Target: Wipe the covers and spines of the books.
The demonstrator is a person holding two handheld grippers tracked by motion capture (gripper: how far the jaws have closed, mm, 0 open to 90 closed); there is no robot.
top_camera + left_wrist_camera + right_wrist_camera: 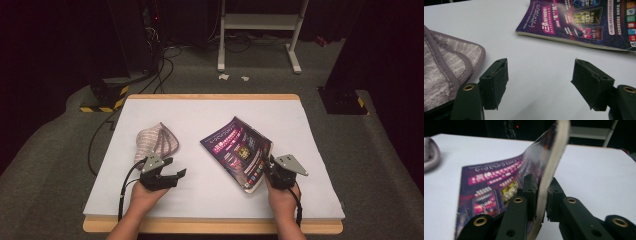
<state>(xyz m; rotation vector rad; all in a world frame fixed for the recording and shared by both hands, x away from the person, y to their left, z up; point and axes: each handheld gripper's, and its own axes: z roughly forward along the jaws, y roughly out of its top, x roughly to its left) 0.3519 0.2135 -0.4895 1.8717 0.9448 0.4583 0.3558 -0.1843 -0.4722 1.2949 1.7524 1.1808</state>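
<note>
Right gripper (541, 195) pinches magazine (239, 150) edge between jaws, keep grip deep; left gripper (540, 82) wide open, empty, towel (446, 72) beside it.

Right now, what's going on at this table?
A person works at a white-covered table with a hand-held gripper in each hand. The right hand-held gripper has a purple magazine between its jaws at one edge, and that edge is lifted and curling while the rest lies on the table. The left hand-held gripper stands open over bare table, holding nothing, beside a folded grey-and-purple cloth.
</note>
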